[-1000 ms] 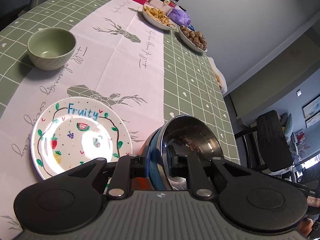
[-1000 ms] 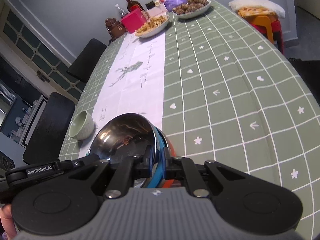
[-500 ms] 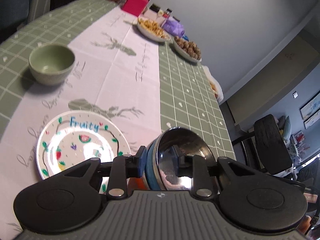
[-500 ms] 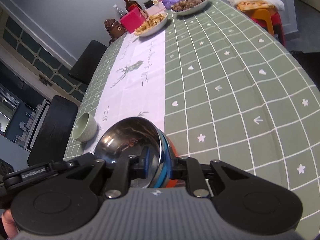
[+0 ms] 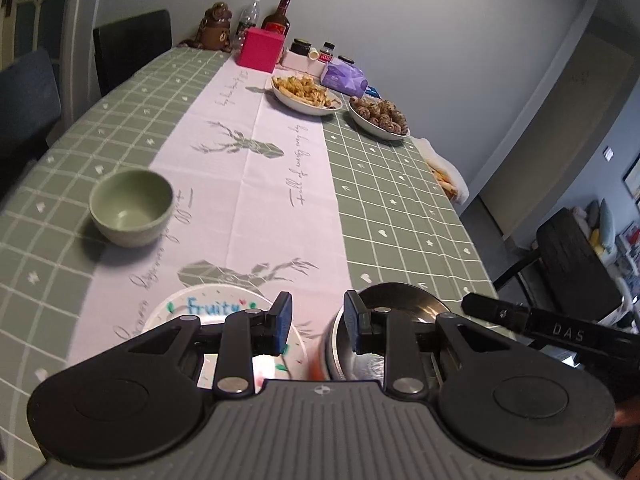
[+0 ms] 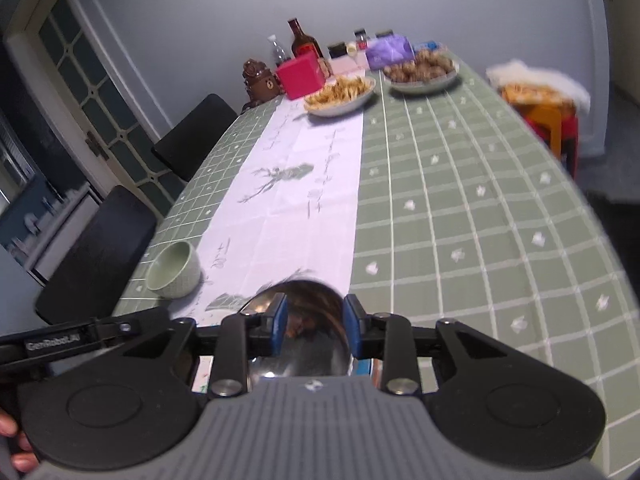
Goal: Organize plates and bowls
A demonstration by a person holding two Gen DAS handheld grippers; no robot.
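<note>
A shiny steel bowl (image 5: 400, 308) sits on top of a stack of bowls at the table's near edge; it also shows in the right wrist view (image 6: 308, 320). My left gripper (image 5: 316, 324) is open, its right finger at the bowl's left rim, nothing between the pads. My right gripper (image 6: 314, 328) is open over the steel bowl, not closed on it. A white "Fruity" plate (image 5: 208, 308) lies just left of the stack. A pale green bowl (image 5: 132, 208) stands further left; it also shows in the right wrist view (image 6: 174, 268).
Two dishes of food (image 5: 306, 94) (image 5: 378, 118), a pink box (image 5: 260, 50), bottles and jars stand at the far end. Black chairs (image 6: 100, 248) line the left side, another chair (image 5: 576, 260) stands at the right. An orange stool (image 6: 548, 120) stands beyond the table's right edge.
Both grippers have opened and let go of the bowl stack's rim. Both cameras have tilted up and drawn back, and the stack now rests on the table.
</note>
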